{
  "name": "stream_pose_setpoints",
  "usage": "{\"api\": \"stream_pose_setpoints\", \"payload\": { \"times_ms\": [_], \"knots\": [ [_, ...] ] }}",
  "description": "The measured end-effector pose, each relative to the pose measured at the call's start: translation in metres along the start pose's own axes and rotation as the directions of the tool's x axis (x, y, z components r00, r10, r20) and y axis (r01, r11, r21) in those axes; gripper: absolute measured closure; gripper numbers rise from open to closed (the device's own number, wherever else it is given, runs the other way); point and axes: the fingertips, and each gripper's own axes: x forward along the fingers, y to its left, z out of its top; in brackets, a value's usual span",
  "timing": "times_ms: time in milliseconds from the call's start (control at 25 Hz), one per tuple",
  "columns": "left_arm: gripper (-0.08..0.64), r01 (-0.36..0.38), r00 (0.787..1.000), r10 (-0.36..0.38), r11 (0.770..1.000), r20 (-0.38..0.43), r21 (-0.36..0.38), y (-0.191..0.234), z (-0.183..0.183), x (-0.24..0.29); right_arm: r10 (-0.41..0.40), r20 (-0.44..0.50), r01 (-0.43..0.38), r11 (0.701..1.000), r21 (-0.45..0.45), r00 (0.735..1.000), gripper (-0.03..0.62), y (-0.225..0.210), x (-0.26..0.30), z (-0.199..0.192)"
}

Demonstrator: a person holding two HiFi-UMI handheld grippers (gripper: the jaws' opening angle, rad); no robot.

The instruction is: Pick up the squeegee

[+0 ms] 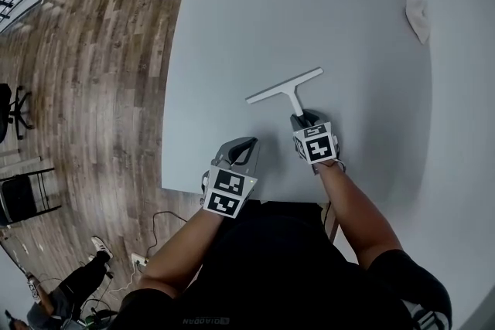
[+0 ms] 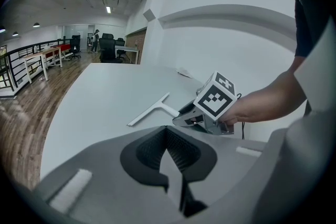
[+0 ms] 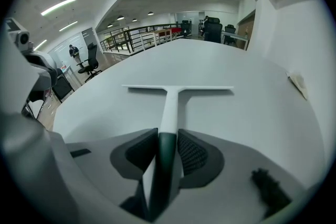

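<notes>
The squeegee (image 1: 285, 87) lay flat mid-frame on the grey table (image 1: 255, 4), with broad bare tabletop around it and the table's left edge well apart. The right gripper (image 1: 303, 120) had its jaws wide astride the dark handle end, not clamping it. The left gripper (image 1: 241, 147), jaws together and empty, was held near the table's lower edge. A white cloth (image 1: 418, 15) lay by the upper-right edge

Squeegee (image 1: 285, 91) on table (image 1: 232, 11); cloth (image 1: 418, 18) far right

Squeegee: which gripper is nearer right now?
Right. The right gripper straddles the handle of the squeegee; the left gripper sits apart, by the table edge.
</notes>
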Motion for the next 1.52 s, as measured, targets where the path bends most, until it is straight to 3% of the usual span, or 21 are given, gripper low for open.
{"api": "stream_pose_setpoints", "payload": {
  "times_ms": [360, 560, 760, 1160, 1520],
  "knots": [
    [0.552, -0.037, 0.999, 0.037, 0.999, 0.027, 0.009, -0.016, 0.004, -0.016, -0.023, 0.059, 0.022, 1.0, 0.016, 0.998, 0.489, -0.001, -0.001, -0.001],
    [0.552, -0.068, 0.997, 0.067, 0.997, 0.043, 0.021, -0.032, 0.006, -0.027, 0.008, 0.067, -0.011, 0.999, 0.045, 0.998, 0.492, -0.004, -0.006, -0.004],
    [0.552, -0.124, 0.99, 0.123, 0.992, 0.075, 0.013, -0.038, 0.006, -0.042, 0.069, 0.15, -0.081, 0.994, 0.079, 0.986, 0.492, 0.005, -0.034, 0.003],
    [0.552, -0.187, 0.964, 0.196, 0.98, 0.178, -0.07, -0.068, 0.024, -0.072, 0.179, 0.353, -0.207, 0.977, 0.042, 0.918, 0.492, 0.025, -0.139, 0.015],
    [0.552, -0.227, 0.939, 0.235, 0.972, 0.25, -0.06, -0.104, 0.04, -0.096, 0.232, 0.482, -0.268, 0.963, 0.005, 0.845, 0.492, 0.029, -0.213, 0.012]
  ]
}}
